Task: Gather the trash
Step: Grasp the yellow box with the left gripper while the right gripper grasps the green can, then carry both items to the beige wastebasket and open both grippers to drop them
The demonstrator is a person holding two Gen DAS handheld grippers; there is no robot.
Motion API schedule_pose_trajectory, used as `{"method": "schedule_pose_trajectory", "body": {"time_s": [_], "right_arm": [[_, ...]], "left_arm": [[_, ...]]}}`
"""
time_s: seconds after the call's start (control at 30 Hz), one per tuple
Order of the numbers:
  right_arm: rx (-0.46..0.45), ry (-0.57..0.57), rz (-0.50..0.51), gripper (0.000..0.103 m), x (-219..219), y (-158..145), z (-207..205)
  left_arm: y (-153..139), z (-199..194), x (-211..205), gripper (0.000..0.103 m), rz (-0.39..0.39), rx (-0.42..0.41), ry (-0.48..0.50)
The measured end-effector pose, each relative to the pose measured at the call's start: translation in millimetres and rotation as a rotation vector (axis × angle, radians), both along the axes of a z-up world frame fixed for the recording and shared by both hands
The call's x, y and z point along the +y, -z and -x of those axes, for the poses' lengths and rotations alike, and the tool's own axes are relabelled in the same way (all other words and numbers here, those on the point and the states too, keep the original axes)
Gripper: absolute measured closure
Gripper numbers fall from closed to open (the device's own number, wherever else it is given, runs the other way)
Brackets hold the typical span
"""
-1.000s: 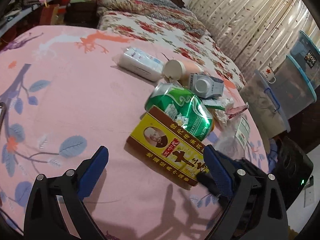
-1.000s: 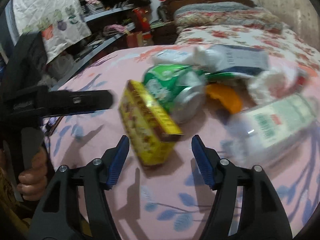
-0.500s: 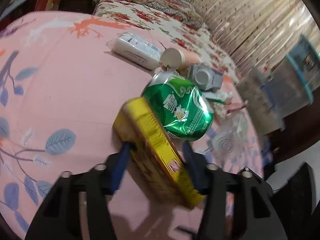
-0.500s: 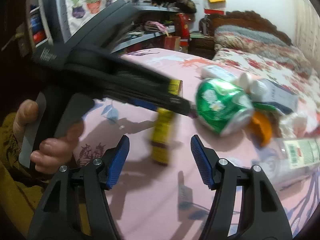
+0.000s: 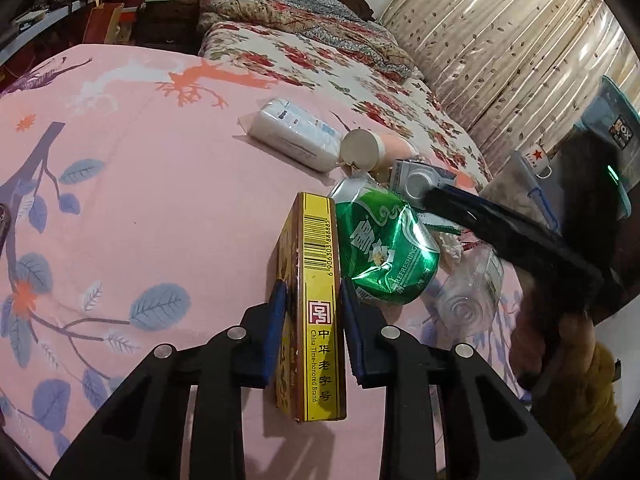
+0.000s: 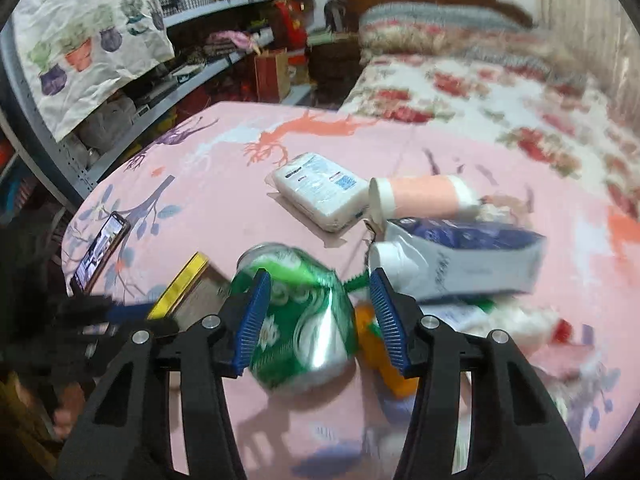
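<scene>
A yellow carton stands on its edge on the pink tablecloth. My left gripper is closing, and its blue pads press both of the carton's faces. Right beside it lies a crumpled green can. In the right wrist view that can sits between the jaws of my right gripper, which are closing. The left pad is at the can; a gap shows at the right pad. The yellow carton shows at the left.
More trash lies behind the can: a white tissue pack, a pink paper cup, a blue-grey carton, an orange scrap and a clear plastic bottle. A phone rests near the table's left edge. A floral bed lies beyond.
My left gripper has closed onto the yellow carton, which went from lying flat to standing on edge. My right gripper has swung right from the carton to the green can and narrowed.
</scene>
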State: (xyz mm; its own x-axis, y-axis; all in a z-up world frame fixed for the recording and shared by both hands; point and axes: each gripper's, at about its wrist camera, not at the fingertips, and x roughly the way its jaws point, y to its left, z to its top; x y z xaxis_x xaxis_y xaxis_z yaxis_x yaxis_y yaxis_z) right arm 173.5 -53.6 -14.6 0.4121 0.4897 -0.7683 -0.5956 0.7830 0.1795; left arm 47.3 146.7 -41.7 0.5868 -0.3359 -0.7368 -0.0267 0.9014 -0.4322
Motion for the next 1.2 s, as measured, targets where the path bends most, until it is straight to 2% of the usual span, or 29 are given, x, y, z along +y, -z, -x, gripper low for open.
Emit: {"method": "schedule_pose_trajectory", "body": {"time_s": [0.1,0.13,0.2,0.33,0.4,0.47,0.6,0.67,0.77,0.9,1.0,1.1,1.2], "right_arm": [[0.071,-0.007,0.010,0.052,10,15,-11],[0.094,-0.010,0.004,0.056,10,19,-8],[0.149,-0.006,-0.030,0.057,12,25,-4],[0.190,-0.061,-0.089,0.057,10,26,32],[0.219,-0.086,-0.147,0.057,5,26,52],[0.288,-0.112,-0.254,0.057,-1,30,63],[0.328,-0.087,-0.305,0.057,2,43,61],[0.383,-0.048,-0.331,0.057,4,56,52],[0.466,0.001,-0.413,0.068,4,72,42],[0.413,-0.007,-0.506,0.081,-9,51,54],[0.333,0.001,-0.564,0.081,-32,26,69],[0.244,0.052,-0.603,0.081,-69,8,82],[0.170,0.141,-0.648,0.081,-120,-1,93]], "left_arm": [[0,-1,-2,0.076,-0.002,0.000,-0.003],[0,-1,-2,0.076,-0.001,0.000,-0.003],[0,-2,-2,0.075,-0.004,0.002,-0.004],[0,-1,1,0.072,-0.015,0.000,-0.020],[0,0,3,0.072,-0.029,-0.002,-0.031],[3,0,5,0.070,-0.020,0.004,-0.029],[4,-1,2,0.071,-0.056,0.001,-0.025],[4,0,-4,0.074,-0.082,-0.007,-0.017],[2,2,-5,0.076,-0.107,-0.015,-0.022],[-19,8,4,0.080,-0.059,-0.070,-0.019],[-41,8,-1,0.080,-0.037,-0.120,0.008],[-65,0,-26,0.080,-0.039,-0.165,0.080],[-86,-11,-71,0.080,-0.039,-0.204,0.195]]}}
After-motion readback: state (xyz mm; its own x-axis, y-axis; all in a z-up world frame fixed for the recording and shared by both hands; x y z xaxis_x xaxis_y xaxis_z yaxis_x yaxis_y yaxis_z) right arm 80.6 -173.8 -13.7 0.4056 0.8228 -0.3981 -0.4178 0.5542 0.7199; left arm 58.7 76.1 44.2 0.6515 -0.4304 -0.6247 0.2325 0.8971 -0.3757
